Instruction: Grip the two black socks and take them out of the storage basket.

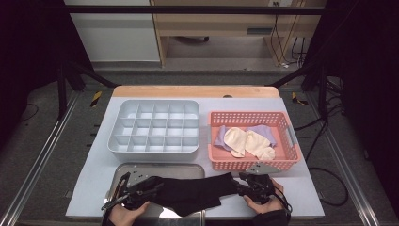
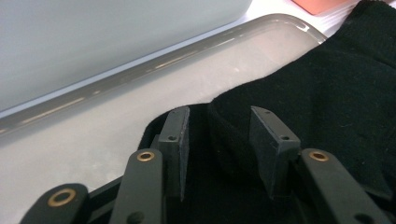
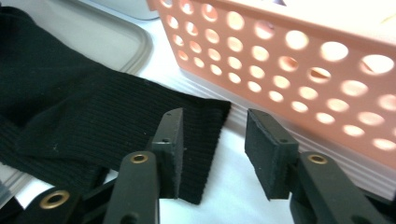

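In the left gripper (image 2: 219, 140) view the jaws are seen spread about halfway, with a fold of the black sock (image 2: 327, 107) lying between them; neither pad is seen pressing on it, though the dark cloth makes contact at the base of the jaws hard to judge. In the right gripper (image 3: 212, 140) view the jaws are likewise held about half open, the ribbed cuff end of the sock (image 3: 93, 112) lying in the gap beside the pad at 9 o'clock, with bare worktop (image 3: 233, 186) between cloth and the other pad. Nothing is pinched by either gripper.

In the high view the sock (image 1: 193, 190) is stretched across the near edge of the worktop (image 1: 291, 188), from the left gripper (image 1: 141, 188) at 9 o'clock to the right gripper (image 1: 249, 184) at 3 o'clock. Its middle is draped over a metal tray (image 1: 160, 168), whose near part is hidden by cloth and hands. The left hand (image 1: 124, 214) and right hand (image 1: 266, 202) are cut off by the bottom edge.

At 12 o'clock of the tray a grey divided box (image 1: 155, 127) is set. At 12 o'clock of the right gripper a pink basket (image 1: 282, 162) is placed, with cream and lilac cloth items (image 1: 244, 141) inside; their kind cannot be made out.
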The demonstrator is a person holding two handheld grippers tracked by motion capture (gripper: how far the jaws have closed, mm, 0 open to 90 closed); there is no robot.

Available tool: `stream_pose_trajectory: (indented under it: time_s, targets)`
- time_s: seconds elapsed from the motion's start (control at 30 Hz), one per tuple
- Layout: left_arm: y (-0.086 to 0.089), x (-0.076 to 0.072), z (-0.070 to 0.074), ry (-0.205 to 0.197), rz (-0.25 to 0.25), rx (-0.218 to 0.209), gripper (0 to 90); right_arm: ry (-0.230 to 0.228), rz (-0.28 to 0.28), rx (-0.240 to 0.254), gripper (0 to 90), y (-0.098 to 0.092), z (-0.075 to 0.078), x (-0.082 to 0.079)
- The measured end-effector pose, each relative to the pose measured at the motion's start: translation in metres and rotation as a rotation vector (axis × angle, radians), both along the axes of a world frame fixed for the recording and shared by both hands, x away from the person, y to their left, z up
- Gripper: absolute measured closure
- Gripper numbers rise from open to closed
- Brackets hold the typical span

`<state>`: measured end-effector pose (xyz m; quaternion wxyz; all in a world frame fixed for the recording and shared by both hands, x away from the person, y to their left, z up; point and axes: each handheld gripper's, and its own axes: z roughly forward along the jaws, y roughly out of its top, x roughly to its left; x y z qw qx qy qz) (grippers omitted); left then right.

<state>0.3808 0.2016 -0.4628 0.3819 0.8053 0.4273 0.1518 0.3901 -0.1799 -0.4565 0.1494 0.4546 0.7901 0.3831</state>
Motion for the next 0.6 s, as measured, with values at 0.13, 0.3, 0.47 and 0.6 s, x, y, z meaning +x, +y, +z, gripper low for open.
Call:
stream_pose_trajectory:
  time_s: [0.13, 0.3, 0.47, 0.6]
  targets:
    - [0.000, 0.000, -0.001, 0.011, 0.000, 0.006, 58.5, 0.017, -0.017, 0.003, 60.1, -0.004, -0.005, -0.001]
    - [0.000, 0.000, -0.004, 0.041, -0.006, 0.004, 63.7, 0.017, -0.009, -0.002, 69.7, -0.002, -0.014, 0.001]
    - [-0.001, 0.001, -0.005, 0.048, -0.006, 0.007, 73.4, 0.017, 0.007, 0.000, 71.0, 0.003, -0.019, 0.004]
    - [-0.001, 0.001, -0.006, 0.042, -0.003, 0.013, 79.1, 0.005, 0.018, 0.000, 70.3, 0.006, -0.021, 0.005]
